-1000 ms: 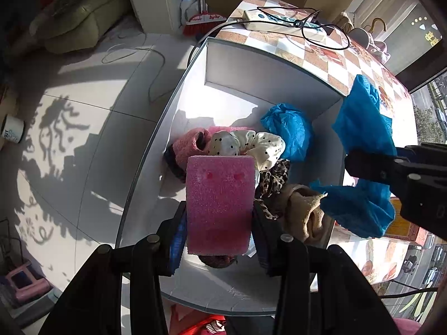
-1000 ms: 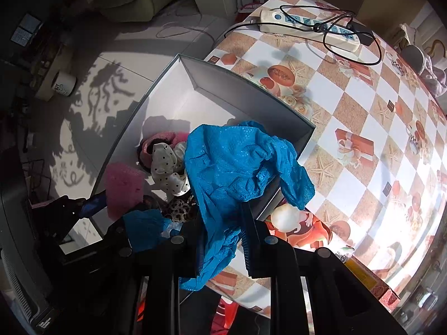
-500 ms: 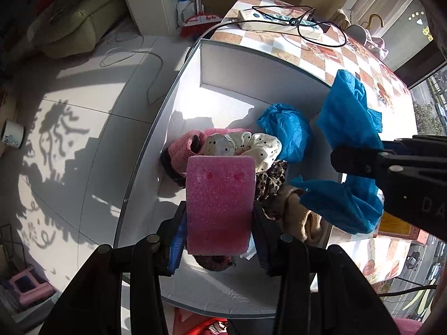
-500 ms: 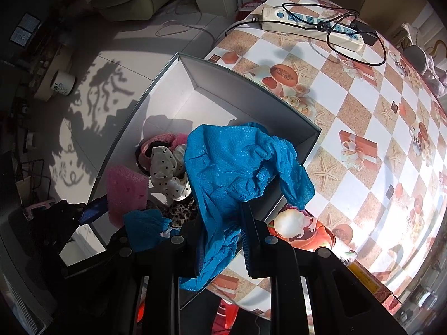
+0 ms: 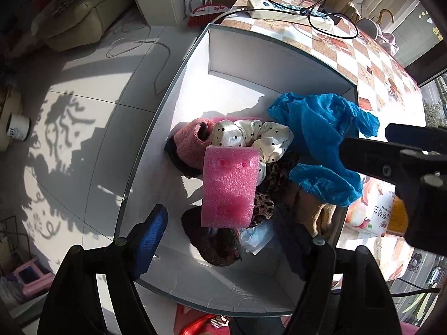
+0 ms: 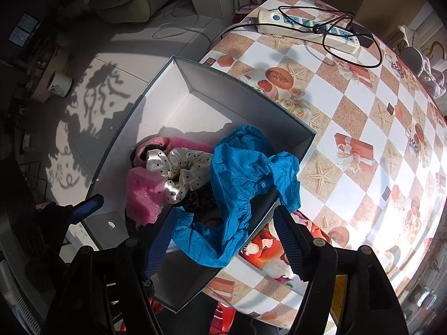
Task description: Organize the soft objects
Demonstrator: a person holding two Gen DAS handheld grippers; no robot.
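Note:
A white box [image 5: 240,64] at the table's edge holds a pile of soft things. A pink sponge [image 5: 229,189] lies on the pile, free of my open left gripper [image 5: 223,240], which hovers just behind it. A blue cloth [image 6: 245,184] drapes over the pile and the box's right wall, free of my open right gripper [image 6: 223,240], whose jaws stand wide on either side of its lower part. A polka-dot scrunchie [image 5: 251,136] and a pink knit piece [image 5: 190,145] lie beneath. The sponge also shows in the right wrist view [image 6: 145,192].
The checked tablecloth [image 6: 363,128] carries a power strip with a black cable [image 6: 307,28] at the far end. A printed packet [image 5: 374,215] lies right of the box. The tiled floor [image 5: 83,128] drops away to the left, with a white cup [image 5: 16,131].
Both grippers have opened. The pink sponge dropped from the left jaws onto the pile. The blue cloth fell from the right jaws and settled over the pile and box wall.

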